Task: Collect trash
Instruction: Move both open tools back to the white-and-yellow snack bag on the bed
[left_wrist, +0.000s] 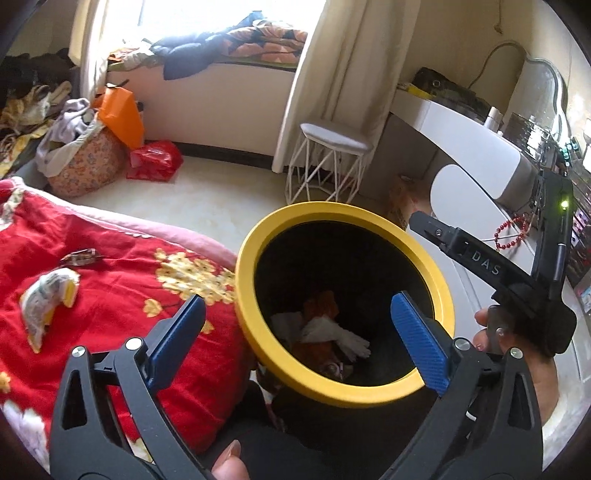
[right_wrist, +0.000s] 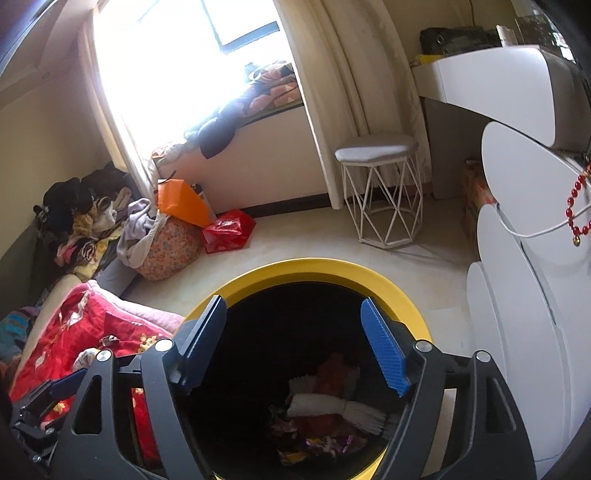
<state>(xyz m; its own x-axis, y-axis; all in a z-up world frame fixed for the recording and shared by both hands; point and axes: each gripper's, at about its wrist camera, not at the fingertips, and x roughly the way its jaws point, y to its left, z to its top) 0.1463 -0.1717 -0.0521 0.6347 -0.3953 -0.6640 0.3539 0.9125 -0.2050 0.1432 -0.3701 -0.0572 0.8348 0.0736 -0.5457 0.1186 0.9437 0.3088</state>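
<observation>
**Both claws empty over the bin**

On the red quilt (left_wrist: 110, 288) a crumpled wrapper (left_wrist: 48, 299) awaits us. Our left gripper (left_wrist: 303, 332) and right gripper (right_wrist: 295, 343) gape, released, above the yellow-rimmed bin (left_wrist: 258, 236). Next, we judge, reach back left for it.

Matt yellow plastic bin rim (left_wrist: 258, 236), quilted red cloth bedcover (left_wrist: 110, 266), crumpled white paper (right_wrist: 325, 404), ribbed blue gripper pads (right_wrist: 384, 345)
</observation>
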